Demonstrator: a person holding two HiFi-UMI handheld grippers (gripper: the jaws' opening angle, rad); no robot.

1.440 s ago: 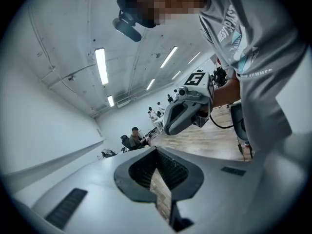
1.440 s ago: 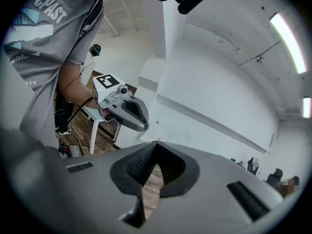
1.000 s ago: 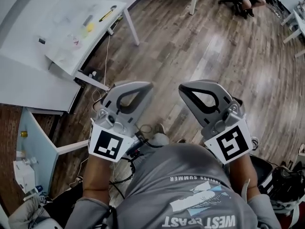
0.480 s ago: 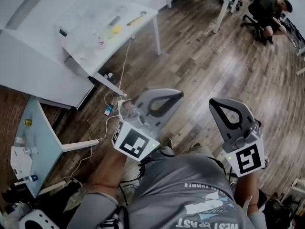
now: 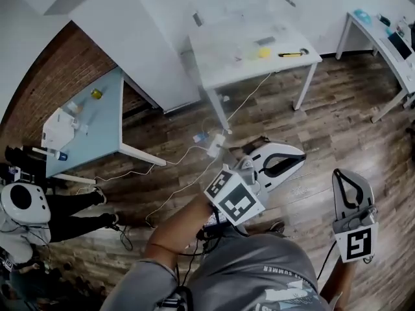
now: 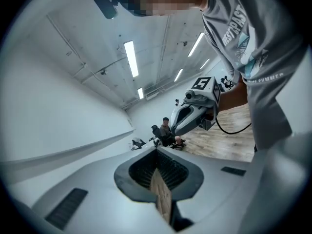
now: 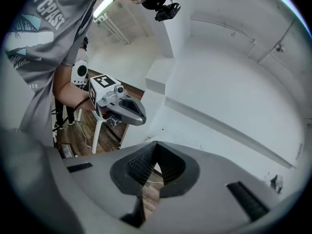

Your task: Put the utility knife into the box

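Head view | utility knife (image 5: 291, 54): slim, yellow-black | lying on white table (image 5: 259, 70)

Yellow utility knife (image 5: 293, 54), white table (image 5: 224, 75)

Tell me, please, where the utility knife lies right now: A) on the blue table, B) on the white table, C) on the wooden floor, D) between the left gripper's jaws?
B: the utility knife lies on the white table, near its right edge.
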